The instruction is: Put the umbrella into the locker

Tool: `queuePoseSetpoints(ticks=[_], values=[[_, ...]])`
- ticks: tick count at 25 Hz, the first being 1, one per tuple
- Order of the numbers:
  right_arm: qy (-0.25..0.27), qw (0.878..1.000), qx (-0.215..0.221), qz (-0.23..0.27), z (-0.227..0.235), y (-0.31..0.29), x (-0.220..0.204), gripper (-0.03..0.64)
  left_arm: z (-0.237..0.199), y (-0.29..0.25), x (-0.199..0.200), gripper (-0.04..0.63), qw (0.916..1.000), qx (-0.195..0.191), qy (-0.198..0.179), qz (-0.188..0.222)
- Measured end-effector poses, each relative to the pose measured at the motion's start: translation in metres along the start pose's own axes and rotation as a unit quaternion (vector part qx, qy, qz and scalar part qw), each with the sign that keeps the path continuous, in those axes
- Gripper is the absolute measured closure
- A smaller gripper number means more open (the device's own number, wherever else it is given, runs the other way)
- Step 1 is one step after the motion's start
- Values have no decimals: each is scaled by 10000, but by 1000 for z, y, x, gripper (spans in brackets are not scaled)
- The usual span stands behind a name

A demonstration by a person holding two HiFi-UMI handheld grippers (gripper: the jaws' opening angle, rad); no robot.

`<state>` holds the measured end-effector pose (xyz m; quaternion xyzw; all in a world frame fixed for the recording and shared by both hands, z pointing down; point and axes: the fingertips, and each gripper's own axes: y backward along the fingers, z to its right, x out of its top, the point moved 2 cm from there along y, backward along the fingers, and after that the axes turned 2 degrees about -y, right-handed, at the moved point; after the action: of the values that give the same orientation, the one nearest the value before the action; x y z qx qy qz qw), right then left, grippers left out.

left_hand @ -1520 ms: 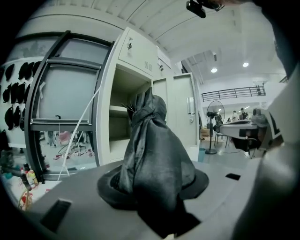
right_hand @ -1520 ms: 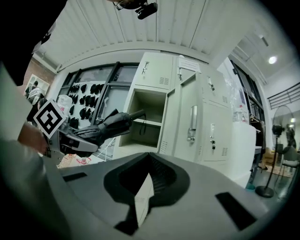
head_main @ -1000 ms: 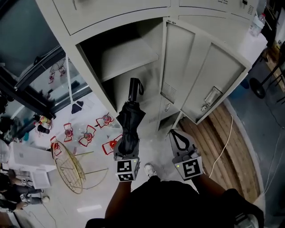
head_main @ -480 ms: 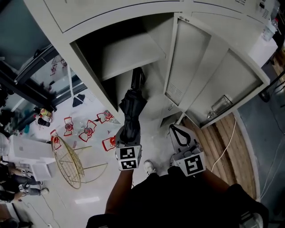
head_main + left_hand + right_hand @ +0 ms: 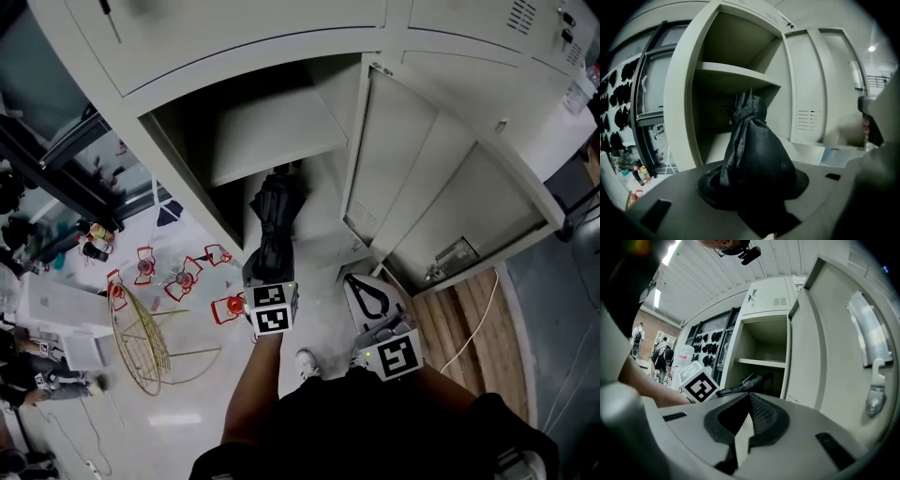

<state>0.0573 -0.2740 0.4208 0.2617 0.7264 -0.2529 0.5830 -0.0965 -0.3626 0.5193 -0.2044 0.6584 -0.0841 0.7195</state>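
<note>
— What did the left gripper [image 5: 270,277] hold?
— Its fingers were clamped on the folded umbrella [image 5: 275,216], whose far end reached into the open locker [image 5: 328,84], under the shelf [image 5: 267,127].
— And the right gripper [image 5: 361,289]?
— Fingers closed together, empty, right of the left one, outside the locker.

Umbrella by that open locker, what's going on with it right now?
A person is putting a folded black umbrella into the open locker. The left gripper is clamped on the umbrella's near end and points it into the compartment under the shelf, where its far end is just inside the opening. It is not set down yet. The right gripper is shut and empty, held low beside the open door.
</note>
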Motion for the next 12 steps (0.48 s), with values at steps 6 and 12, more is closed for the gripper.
queuePoseSetpoints(ticks=[6, 12], values=[[-6, 9999, 119, -12, 1, 1, -2, 618, -9, -29, 24, 400, 9999, 144, 11, -12], [-44, 9999, 129, -36, 4, 1, -4, 618, -11, -59, 48, 400, 9998, 163, -106, -43]])
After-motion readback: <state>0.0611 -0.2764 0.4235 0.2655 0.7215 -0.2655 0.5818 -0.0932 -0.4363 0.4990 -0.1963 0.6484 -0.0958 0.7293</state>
